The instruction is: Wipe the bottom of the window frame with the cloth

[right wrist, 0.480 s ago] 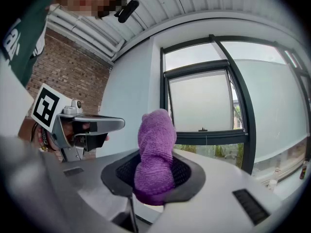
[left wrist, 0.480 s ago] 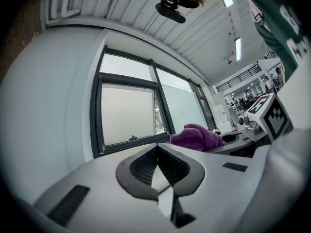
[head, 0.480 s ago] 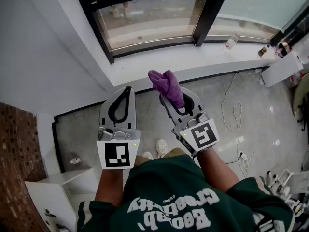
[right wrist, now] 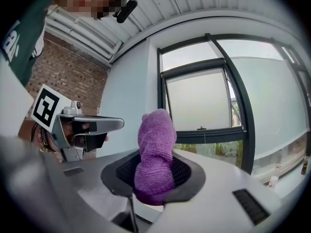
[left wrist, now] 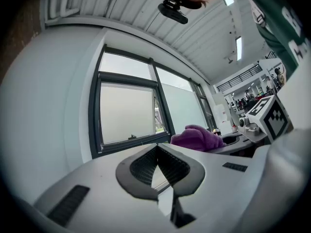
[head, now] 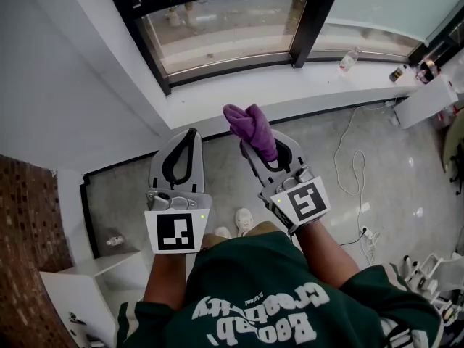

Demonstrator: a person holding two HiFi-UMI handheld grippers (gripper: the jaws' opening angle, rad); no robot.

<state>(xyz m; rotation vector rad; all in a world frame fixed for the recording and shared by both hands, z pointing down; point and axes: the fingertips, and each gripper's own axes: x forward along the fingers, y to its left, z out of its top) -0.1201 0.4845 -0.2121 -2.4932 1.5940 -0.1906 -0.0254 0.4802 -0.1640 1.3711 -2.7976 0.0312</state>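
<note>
Cloth: a purple, fuzzy, bunched cloth (head: 251, 127) stands up out of the right hand-held gripper's tips, in the air in front of the person and well short of the window.
Right hand-held gripper (right wrist: 154, 177): pinching the cloth's lower part between its dark ribbed pads; most of the bundle sticks out beyond the tips.
Left hand-held gripper (left wrist: 157, 158): tips pressed together with nothing between them, held level beside the right one.
Window frame: a dark metal frame whose bottom rail (head: 225, 67) runs above a white sill (head: 290, 93); the cloth is not touching either.
Handling: the cloth looks light, soft and floppy, so it should mould to the rail but may fold back or drag out under friction.
Hold: the grip low on the bundle looks right, leaving a padded free end to press on the rail.
Stage: wiping appears not yet begun.
</note>
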